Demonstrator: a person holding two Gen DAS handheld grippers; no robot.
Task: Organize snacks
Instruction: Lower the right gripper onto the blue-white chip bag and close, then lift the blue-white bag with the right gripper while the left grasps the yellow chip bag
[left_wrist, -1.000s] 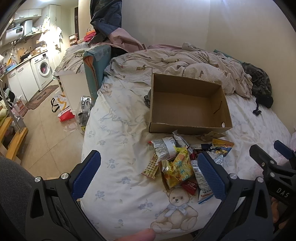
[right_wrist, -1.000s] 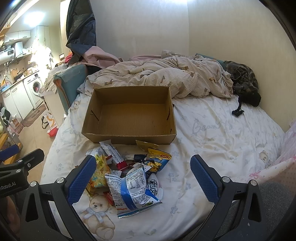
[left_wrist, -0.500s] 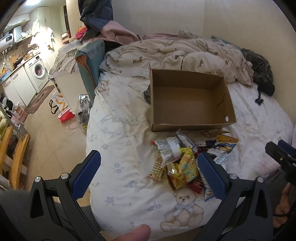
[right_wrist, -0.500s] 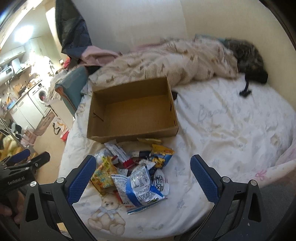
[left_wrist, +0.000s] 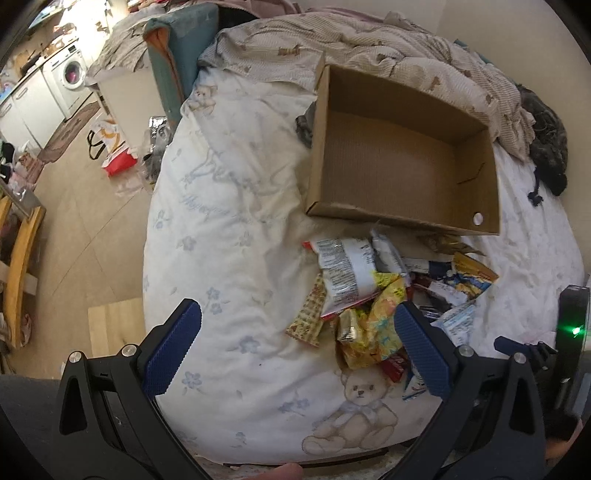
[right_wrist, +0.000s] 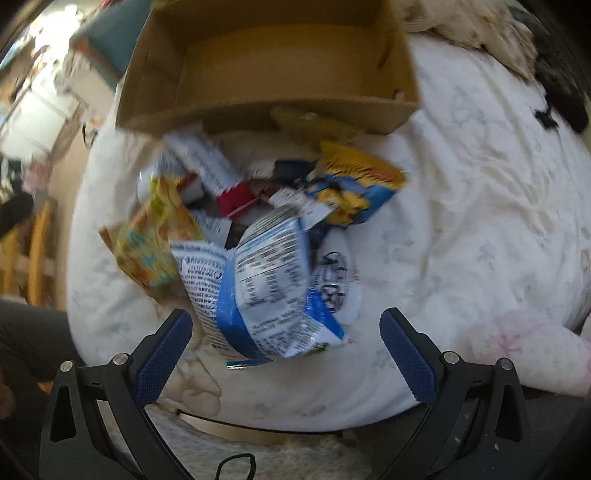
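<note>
Your right gripper (right_wrist: 286, 347), jaws spread wide and empty like your left gripper (left_wrist: 297, 345), hovered nearest the blue-and-white snack bag (right_wrist: 258, 288), which lay just ahead atop the pile, short of the empty cardboard box (right_wrist: 266, 66).

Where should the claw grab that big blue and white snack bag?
Probably by the crinkled near edge of the blue and white bag, coming from the front with the open right claw. It lies on top of the pile, its lower edge lifted off the sheet, so the fingers could close across it.
</note>
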